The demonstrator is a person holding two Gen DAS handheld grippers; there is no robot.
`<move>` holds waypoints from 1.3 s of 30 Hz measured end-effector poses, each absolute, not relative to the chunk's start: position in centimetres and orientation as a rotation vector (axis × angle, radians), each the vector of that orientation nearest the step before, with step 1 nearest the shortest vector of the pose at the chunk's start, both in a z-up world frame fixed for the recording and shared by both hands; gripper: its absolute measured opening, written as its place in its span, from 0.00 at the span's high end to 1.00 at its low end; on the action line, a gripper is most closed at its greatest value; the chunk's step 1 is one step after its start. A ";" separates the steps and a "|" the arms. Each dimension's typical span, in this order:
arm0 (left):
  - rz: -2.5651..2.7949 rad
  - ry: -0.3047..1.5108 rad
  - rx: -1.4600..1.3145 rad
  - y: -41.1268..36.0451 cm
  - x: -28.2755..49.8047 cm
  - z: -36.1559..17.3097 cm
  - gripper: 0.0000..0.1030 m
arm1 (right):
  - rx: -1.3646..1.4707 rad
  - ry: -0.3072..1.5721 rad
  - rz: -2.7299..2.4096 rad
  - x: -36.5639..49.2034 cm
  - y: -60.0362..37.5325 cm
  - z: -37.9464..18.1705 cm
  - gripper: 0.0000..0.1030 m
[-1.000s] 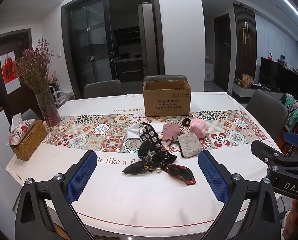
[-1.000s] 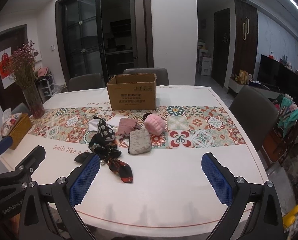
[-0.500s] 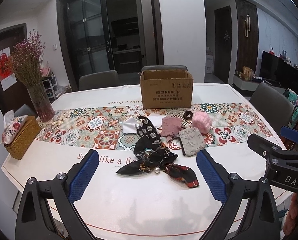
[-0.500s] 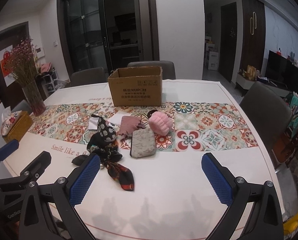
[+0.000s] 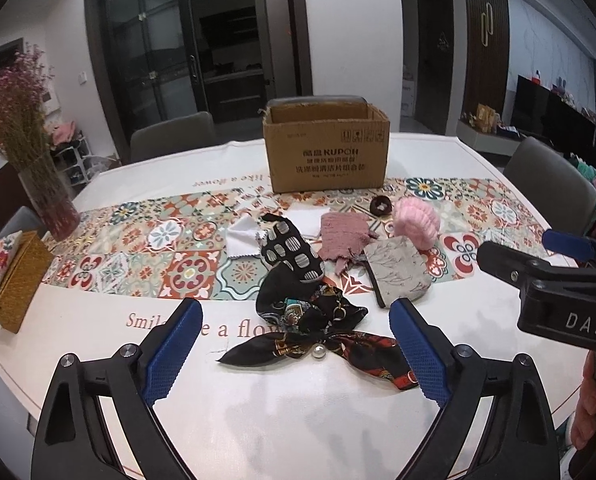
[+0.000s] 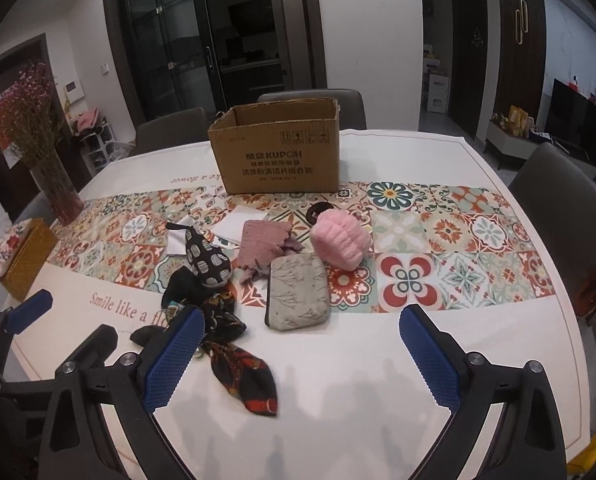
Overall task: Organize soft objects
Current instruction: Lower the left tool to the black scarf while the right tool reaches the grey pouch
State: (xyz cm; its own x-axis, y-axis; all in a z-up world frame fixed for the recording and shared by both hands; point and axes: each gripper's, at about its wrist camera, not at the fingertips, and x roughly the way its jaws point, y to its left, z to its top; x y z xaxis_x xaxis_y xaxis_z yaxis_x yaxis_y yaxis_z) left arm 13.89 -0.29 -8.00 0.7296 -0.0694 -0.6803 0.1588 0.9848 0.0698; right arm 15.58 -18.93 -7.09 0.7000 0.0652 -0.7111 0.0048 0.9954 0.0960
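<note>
A pile of soft things lies mid-table in front of an open cardboard box (image 5: pixel 326 152): a black patterned scarf (image 5: pixel 318 332) with a pearl, a black-and-white pouch (image 5: pixel 291 252), a pink knitted cloth (image 5: pixel 344 236), a grey pouch (image 5: pixel 398 268), a fluffy pink piece (image 5: pixel 416 222), a dark scrunchie (image 5: pixel 380 205) and white cloths (image 5: pixel 241 238). My left gripper (image 5: pixel 293 308) hovers over the scarf, jaws wide and closing slightly, nothing pressed between them. My right gripper (image 6: pixel 302 312) is open above the table just in front of the grey pouch (image 6: pixel 298 294), holding nothing.
A glass vase of dried flowers (image 5: pixel 53 200) and a wicker tissue box (image 5: pixel 13 276) stand at the table's left end. Grey chairs (image 6: pixel 566 208) ring the table. The white tablecloth (image 6: pixel 358 380) runs to the near edge under both grippers.
Both grippers have come forward and lower toward the pile, which now looks larger and nearer. The soft things and the box have not moved.
</note>
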 end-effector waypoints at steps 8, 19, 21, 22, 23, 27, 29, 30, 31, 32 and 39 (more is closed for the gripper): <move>-0.159 0.819 0.135 -1.0 16.3 -10.8 0.07 | 0.096 0.857 0.030 18.5 -19.0 -9.2 0.04; -0.035 0.887 0.082 -2.4 18.9 -15.2 0.07 | 0.059 0.923 0.179 23.4 -19.7 -13.5 0.11; -0.016 0.891 0.083 -2.9 19.5 -16.0 0.07 | 0.062 0.927 0.188 24.2 -20.1 -14.3 0.12; -0.011 0.893 0.084 -3.1 19.8 -16.3 0.07 | 0.068 0.933 0.194 24.6 -20.4 -14.8 0.13; -0.006 0.894 0.085 -3.3 20.0 -16.6 0.07 | 0.076 0.939 0.199 25.0 -20.6 -15.2 0.14; 0.021 0.917 0.086 -3.9 21.2 -18.1 0.07 | 0.100 0.962 0.210 26.3 -21.2 -16.9 0.15; 0.030 0.924 0.089 -4.1 21.6 -18.7 0.07 | 0.105 0.971 0.215 27.0 -21.4 -17.7 0.15; 0.039 0.933 0.093 -4.2 21.9 -19.1 0.07 | 0.111 0.978 0.218 27.2 -21.5 -18.0 0.17; 0.045 0.937 0.091 -4.2 22.1 -19.4 0.07 | 0.122 0.984 0.225 27.5 -21.5 -18.4 0.19; 0.051 0.945 0.089 -4.3 22.2 -19.7 0.07 | 0.129 0.989 0.232 27.8 -21.6 -18.7 0.21; 0.072 0.987 0.079 -4.5 23.0 -21.5 0.11 | 0.144 1.022 0.254 29.4 -21.5 -20.7 0.31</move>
State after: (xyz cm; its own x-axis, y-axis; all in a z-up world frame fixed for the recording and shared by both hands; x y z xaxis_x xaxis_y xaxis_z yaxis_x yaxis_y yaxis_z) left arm 22.98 -4.51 -21.48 0.5490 0.0969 -0.8302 -0.0253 0.9947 0.0994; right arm 29.37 -21.49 -20.70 0.4957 0.2757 -0.8236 -0.1415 0.9613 0.2366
